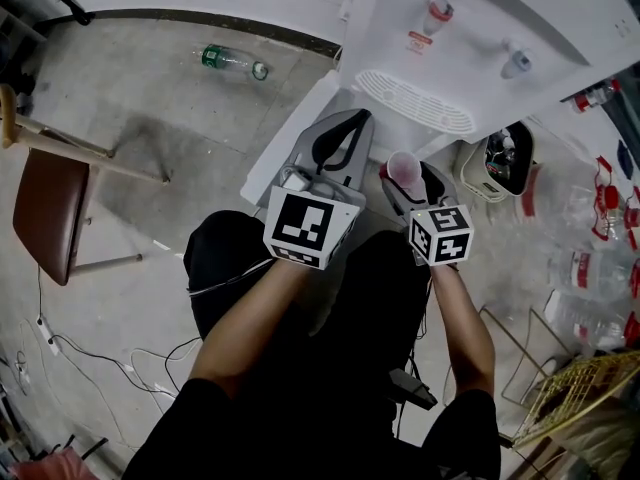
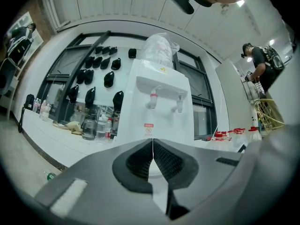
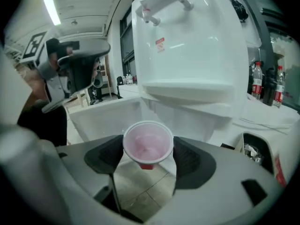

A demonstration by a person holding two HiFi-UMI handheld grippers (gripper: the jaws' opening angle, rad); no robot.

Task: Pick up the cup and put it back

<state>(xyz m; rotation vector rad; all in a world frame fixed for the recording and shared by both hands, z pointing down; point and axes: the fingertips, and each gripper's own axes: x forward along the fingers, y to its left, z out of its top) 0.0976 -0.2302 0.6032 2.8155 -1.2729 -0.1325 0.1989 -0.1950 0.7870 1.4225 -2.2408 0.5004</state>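
Cup (image 3: 147,146) | gripped between right gripper (image 3: 149,159) jaws | left gripper (image 2: 153,157) jaws closed on nothing

The left gripper (image 2: 152,150) fills the lower part of the view around six o'clock, its two dark ribbed jaws pressed together along a thin seam with nothing between them. Just above it, at the centre, stands a white water dispenser (image 2: 161,111) with two taps (image 2: 153,99) side by side and a small red sticker (image 2: 148,129) below them. A large bottle wrapped in clear plastic (image 2: 159,48) sits on its top at twelve o'clock. Black objects (image 2: 99,71) hang in rows on the window at ten o'clock. Bottles (image 2: 93,125) stand on a ledge at nine o'clock, red-capped bottles (image 2: 234,135) at four o'clock. A person (image 2: 261,65) stands at two o'clock. A green bottle (image 2: 50,176) lies on the floor at eight o'clock.
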